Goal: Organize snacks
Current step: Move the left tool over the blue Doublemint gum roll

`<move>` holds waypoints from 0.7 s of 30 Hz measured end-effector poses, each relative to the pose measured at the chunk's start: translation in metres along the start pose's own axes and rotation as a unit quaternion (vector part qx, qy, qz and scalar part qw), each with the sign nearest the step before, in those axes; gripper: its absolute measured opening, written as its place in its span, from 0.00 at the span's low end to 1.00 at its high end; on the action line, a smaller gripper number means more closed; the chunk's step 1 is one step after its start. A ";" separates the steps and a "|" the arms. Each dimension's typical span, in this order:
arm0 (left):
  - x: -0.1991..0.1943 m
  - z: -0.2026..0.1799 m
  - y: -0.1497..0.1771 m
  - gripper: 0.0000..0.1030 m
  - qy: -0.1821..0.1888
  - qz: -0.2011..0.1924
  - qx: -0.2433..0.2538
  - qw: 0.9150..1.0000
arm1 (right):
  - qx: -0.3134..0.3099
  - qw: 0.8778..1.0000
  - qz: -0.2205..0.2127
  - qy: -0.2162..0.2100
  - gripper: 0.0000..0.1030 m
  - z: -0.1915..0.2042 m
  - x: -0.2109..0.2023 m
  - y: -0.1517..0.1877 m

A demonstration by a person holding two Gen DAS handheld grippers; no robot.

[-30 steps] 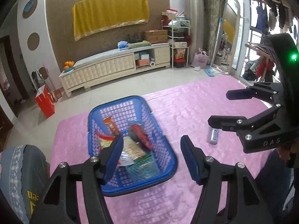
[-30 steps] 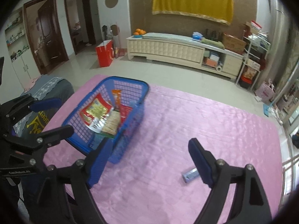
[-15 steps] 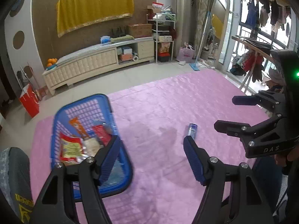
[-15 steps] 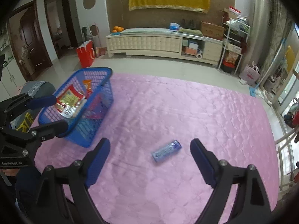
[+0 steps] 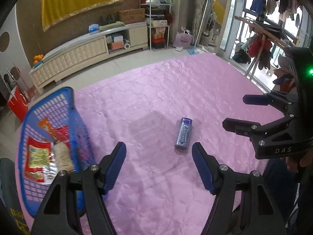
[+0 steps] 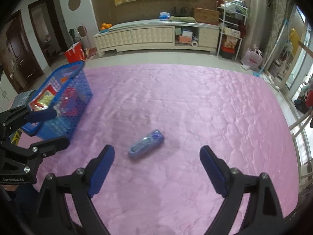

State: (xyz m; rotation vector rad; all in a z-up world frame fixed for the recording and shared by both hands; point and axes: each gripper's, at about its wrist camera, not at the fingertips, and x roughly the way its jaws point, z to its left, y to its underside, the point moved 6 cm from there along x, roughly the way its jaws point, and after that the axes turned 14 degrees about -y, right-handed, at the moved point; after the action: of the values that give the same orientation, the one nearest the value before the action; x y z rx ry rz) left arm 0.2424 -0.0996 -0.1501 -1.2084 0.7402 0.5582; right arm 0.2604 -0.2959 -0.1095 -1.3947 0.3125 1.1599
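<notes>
Just ahead of the right hand-held gripper [image 6: 156, 168], whose jaws gape wide and empty, lies the blue pack [image 6: 146, 146], probably the next pick. Beside it the left hand-held gripper [image 5: 157, 164] hangs open, the basket [image 5: 70, 105] on its left ready for the drop.

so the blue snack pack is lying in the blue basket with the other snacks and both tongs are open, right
Not quite. The small blue foil snack pack lies on the pink quilted cloth, outside the blue plastic mesh basket, as the right wrist view shows. Both the left tongs and right tongs are open.
</notes>
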 end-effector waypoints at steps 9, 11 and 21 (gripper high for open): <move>0.047 -0.035 -0.002 0.66 0.015 0.041 0.022 0.999 | 0.029 0.999 -0.015 0.018 0.89 -0.042 0.015 0.013; 0.056 -0.044 -0.003 0.66 0.016 0.047 0.036 0.998 | 0.036 0.999 -0.018 0.029 0.89 -0.050 0.018 0.016; 0.096 -0.079 -0.001 0.66 0.026 0.071 0.089 0.993 | 0.060 0.997 0.010 0.053 0.89 -0.073 0.043 0.036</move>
State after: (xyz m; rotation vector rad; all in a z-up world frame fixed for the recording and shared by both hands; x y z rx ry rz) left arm 0.2891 -0.1756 -0.2365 -1.0138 0.9052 0.5676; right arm 0.2847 -0.3489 -0.1810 -1.3527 0.4656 1.0685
